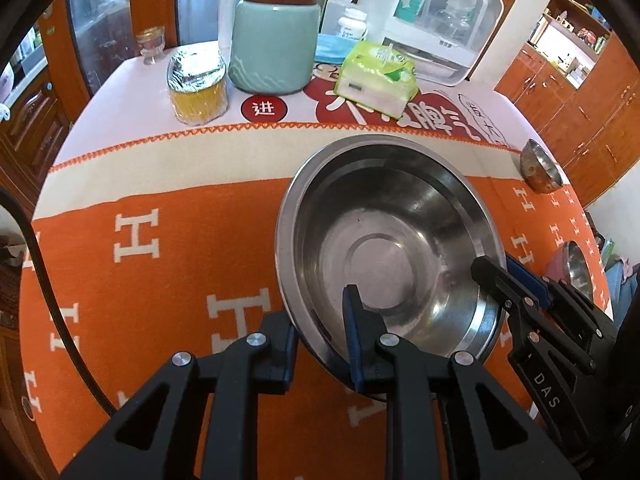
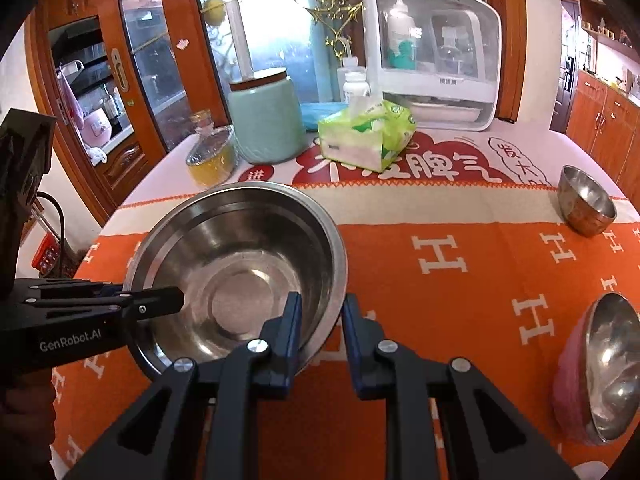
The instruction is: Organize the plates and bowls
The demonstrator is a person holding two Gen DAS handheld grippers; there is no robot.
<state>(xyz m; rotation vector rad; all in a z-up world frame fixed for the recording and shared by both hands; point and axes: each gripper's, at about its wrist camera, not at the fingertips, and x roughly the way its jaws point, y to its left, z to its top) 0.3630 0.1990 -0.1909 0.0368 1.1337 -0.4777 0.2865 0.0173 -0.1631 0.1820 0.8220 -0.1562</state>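
A large steel bowl point(image 1: 384, 248) point(image 2: 240, 264) sits over the orange blanket point(image 1: 160, 264), held at its rim from two sides. My left gripper point(image 1: 320, 316) is shut on the near-left rim, one finger inside the bowl and one outside. It shows in the right wrist view as a black arm point(image 2: 160, 302) reaching in from the left. My right gripper point(image 2: 322, 308) is shut on the opposite rim and appears at the bowl's right edge point(image 1: 496, 276). A small steel bowl point(image 2: 586, 200) point(image 1: 540, 168) stands at the far right. A pink-sided steel bowl point(image 2: 600, 368) lies tilted near the right edge.
At the back of the table stand a teal jar point(image 1: 276, 40), a green tissue pack point(image 1: 376, 80), a foil-topped yellow container point(image 1: 198, 88) and a white cabinet appliance point(image 2: 432, 56). Wooden cupboards surround the table. The blanket's right half point(image 2: 460, 280) lies between the bowls.
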